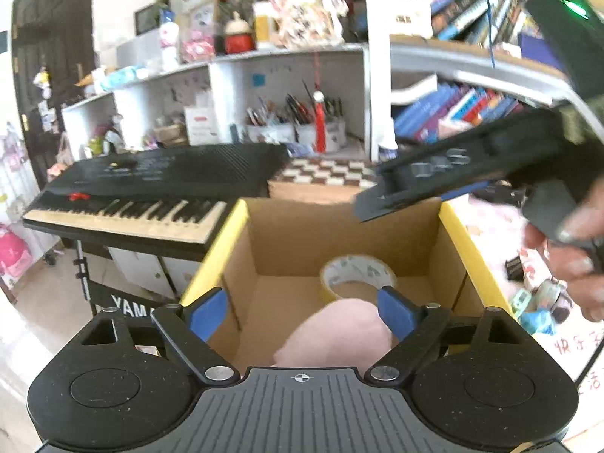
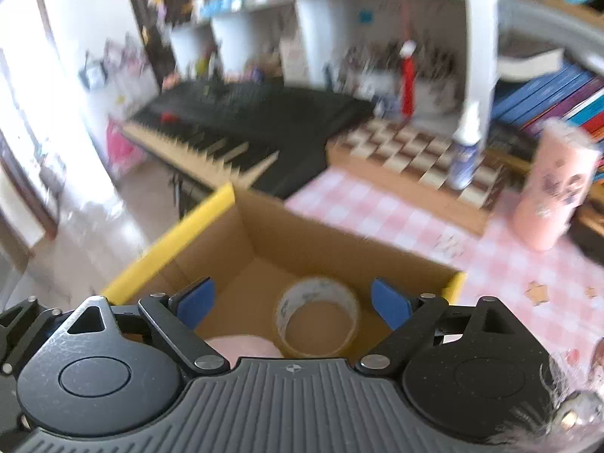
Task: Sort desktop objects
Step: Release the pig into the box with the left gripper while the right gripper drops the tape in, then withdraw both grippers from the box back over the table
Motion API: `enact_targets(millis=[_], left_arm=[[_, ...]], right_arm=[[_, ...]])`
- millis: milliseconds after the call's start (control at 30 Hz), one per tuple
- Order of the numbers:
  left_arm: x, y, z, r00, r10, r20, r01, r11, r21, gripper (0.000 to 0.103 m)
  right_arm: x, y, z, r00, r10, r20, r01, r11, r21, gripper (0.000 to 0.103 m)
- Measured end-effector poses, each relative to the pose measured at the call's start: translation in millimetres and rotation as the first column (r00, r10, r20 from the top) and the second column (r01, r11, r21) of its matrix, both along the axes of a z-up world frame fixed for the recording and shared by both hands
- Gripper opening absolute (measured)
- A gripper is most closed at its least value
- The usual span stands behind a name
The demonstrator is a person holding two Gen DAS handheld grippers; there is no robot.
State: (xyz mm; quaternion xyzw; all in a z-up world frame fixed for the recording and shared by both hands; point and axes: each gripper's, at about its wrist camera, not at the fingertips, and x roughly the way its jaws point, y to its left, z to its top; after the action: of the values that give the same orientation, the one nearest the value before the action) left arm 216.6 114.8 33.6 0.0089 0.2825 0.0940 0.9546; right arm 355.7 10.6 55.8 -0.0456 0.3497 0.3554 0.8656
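Cardboard box [image 2: 264,234] taken as landmark. Inside it: tape roll [image 2: 317,317] on the floor, soft bundle [image 1: 336,332] just nearer the camera. Keyboard [image 2: 241,124] stands left of and behind the box. Chessboard [image 2: 415,154] lies behind, to the right; tall cup [image 2: 551,188] farther right.

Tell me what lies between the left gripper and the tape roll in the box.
A pink soft item, seen in the left wrist view, before the tape roll.
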Motion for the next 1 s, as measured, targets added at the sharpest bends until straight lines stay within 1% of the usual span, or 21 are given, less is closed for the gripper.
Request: enact_targets(millis=[67,167,233,400,467,567,700,800,1000], left_arm=[[-10.8,3.8,4.9,0.999,0.017,0.029,-0.017,1.0,-0.001,0.09],[-27.7,7.9,11.3,0.997,0.043,0.068,-0.043,0.999,-0.008,0.091],[-38.1,11.8,15.2,0.994,0.065,0.093,-0.063,0.998,-0.024,0.091],[-70.4,18.8,17.5,0.98,0.102,0.172,-0.087,0.992,-0.093,0.091],[-80.7,18.9,18.7,0.976,0.113,0.184,-0.095,0.99,-0.105,0.091],[-92.9,16.3,17.8,0.978,0.112,0.173,-0.095,0.99,-0.109,0.091],[-114.3,8.2,12.6,0.982,0.104,0.156,-0.092,0.992,-0.082,0.092],[-131.5,2.7,7.1,0.985,0.099,0.141,-0.089,0.993,-0.073,0.092],[-162.5,-2.9,-2.4,0.992,0.081,0.098,-0.073,0.994,-0.079,0.092]], right_arm=[[-14.4,-11.7,8.5,0.998,-0.036,0.057,0.034,0.999,0.031,0.093],[-36.3,-28.3,16.2,0.984,-0.108,0.143,0.101,0.993,0.056,0.093],[-50.4,-39.6,19.0,0.968,-0.163,0.193,0.151,0.986,0.077,0.097],[-86.2,-64.6,16.5,0.92,-0.279,0.274,0.255,0.959,0.12,0.098],[-97.9,-70.3,12.9,0.909,-0.305,0.285,0.28,0.952,0.123,0.098],[-119.6,-78.5,6.7,0.897,-0.336,0.289,0.312,0.942,0.125,0.098],[-153.4,-83.6,-3.1,0.883,-0.37,0.29,0.348,0.929,0.124,0.098],[-180.1,-86.2,-11.0,0.881,-0.379,0.282,0.36,0.925,0.119,0.098],[-229.2,-85.2,-25.4,0.888,-0.377,0.265,0.368,0.926,0.085,0.098]])
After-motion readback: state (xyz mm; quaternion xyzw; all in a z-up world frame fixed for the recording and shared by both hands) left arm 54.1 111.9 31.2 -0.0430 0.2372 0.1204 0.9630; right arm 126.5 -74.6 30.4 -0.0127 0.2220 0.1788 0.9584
